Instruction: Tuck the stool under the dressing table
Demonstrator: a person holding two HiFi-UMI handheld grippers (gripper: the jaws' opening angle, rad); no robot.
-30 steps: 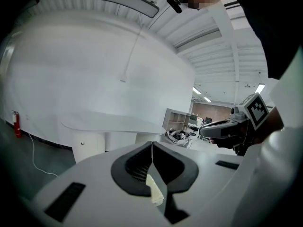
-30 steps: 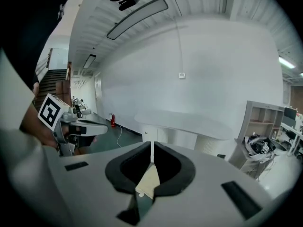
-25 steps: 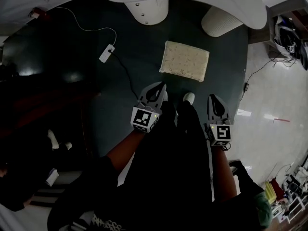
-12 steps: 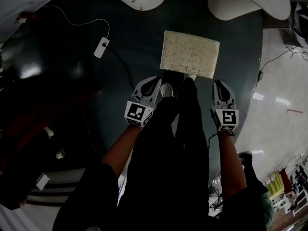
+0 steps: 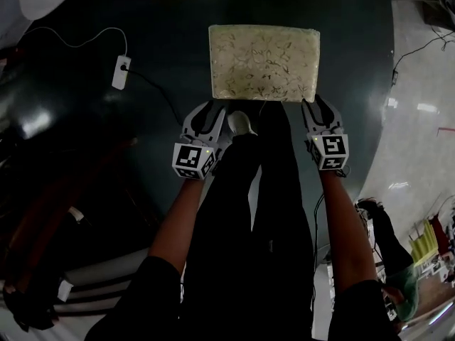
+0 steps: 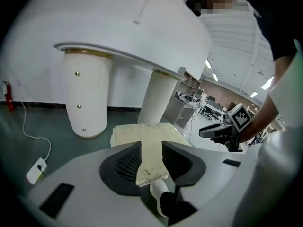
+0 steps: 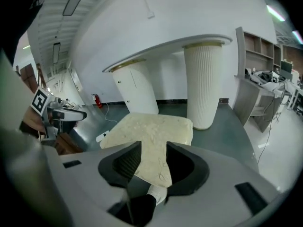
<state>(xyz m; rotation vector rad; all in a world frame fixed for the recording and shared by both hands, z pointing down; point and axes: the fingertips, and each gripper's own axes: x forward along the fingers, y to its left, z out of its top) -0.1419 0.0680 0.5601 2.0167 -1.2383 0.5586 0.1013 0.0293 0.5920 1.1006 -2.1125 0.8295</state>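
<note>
- Stool (image 5: 264, 62): cream patterned cushion top, rectangular. It stands on the dark green floor (image 5: 163, 55) in front of the dressing table (image 6: 118, 56), out from under the table top and touching neither pedestal.
- Dressing table: white curved top carried on two pedestals, a smooth one with small studs (image 6: 87, 96) and a ribbed one (image 7: 202, 84). In both gripper views the stool is seen nearer than the two pedestals.
- Left gripper (image 5: 206, 109): held at the stool's near left corner and pointed downward at it. The jaws have just been opening and are spread. The corner of the cushion is seen through the gap, with neither pad pressed on it.
- Right gripper (image 5: 316, 106): held at the stool's near right corner. The jaws have likewise just been opening and stand apart. The cushion's near edge is seen in the gap, and no pinch is made.
- Whether either gripper's tips touch the cushion cannot be told.
- A white shoe (image 5: 240, 123) of the person is noted just before the stool's near edge, between the two grippers.
- A white plug block (image 5: 121, 72) on a cable lies on the floor, well to the left of the stool.
</note>
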